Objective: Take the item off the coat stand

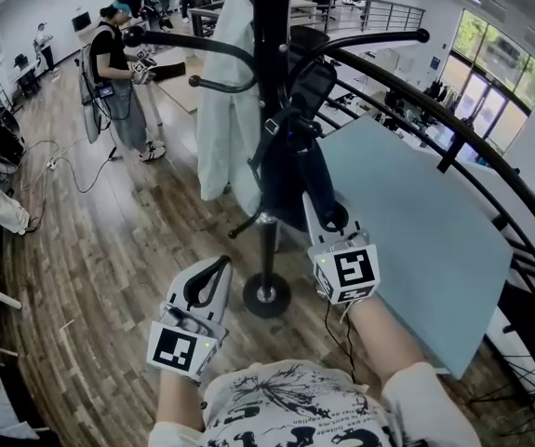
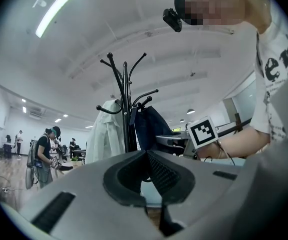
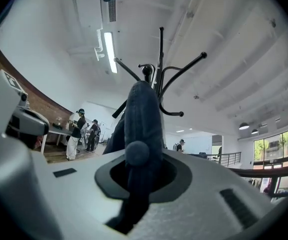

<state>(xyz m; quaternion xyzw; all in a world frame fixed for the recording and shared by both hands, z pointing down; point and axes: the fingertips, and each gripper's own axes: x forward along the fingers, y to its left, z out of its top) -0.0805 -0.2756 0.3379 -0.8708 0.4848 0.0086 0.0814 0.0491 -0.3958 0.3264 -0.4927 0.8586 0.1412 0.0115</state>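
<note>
On the left, plank wood floor [image 1: 100, 250] with a dull sheen runs to the far side of the room, where a person [image 1: 118, 73] in dark top and grey trousers stands. Near, the left hand-held gripper [image 1: 220, 266] hangs low just left of the stand's round base, its ribbed black pads clenched tip to tip on nothing, white shell behind them. Further off, a pale, limp jacket [image 1: 225, 101] drapes from one curved hook of the coat stand [image 1: 272, 26], a slim black metal pole with ball-ended arms sweeping outward. On the right side of the pole hangs the dark navy garment [image 1: 295, 170], soft matte cloth falling in folds from an upper hook. The right hand-held gripper [image 1: 327, 214] is clamped on a fold of this garment's lower part; the cloth bunches thickly between the pads. Right of that lies a flat pale blue panel [image 1: 416, 231], smooth and square-cornered, with a curved black tubular railing [image 1: 490, 166] beyond it
</note>
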